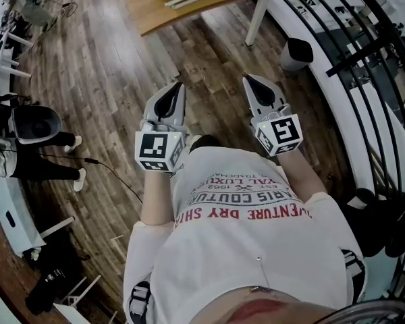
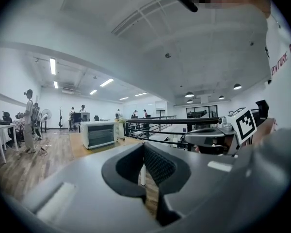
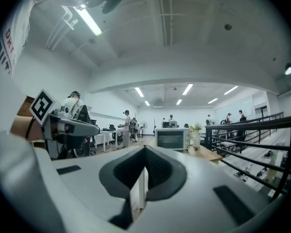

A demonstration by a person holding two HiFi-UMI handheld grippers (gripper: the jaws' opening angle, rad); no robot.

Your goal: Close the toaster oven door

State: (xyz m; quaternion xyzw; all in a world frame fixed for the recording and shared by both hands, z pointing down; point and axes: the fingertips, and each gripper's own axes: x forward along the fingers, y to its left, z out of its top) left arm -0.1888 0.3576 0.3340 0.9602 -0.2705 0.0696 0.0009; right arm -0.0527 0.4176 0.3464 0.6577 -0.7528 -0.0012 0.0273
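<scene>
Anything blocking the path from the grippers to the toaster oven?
Nothing visible. The toaster oven sits on the wooden table well ahead, with only wood floor in between. The railing runs off to the right, outside the path.

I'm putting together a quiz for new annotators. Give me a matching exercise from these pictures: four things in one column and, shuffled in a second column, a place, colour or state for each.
1. toaster oven
2. left hand-held gripper
3. waste bin
4. railing

A. black bars
B. jaws shut, nothing between them
C. on the wooden table, far ahead
D. on the wood floor, near the table's leg

Pairs: 1-C, 2-B, 3-D, 4-A.
</scene>
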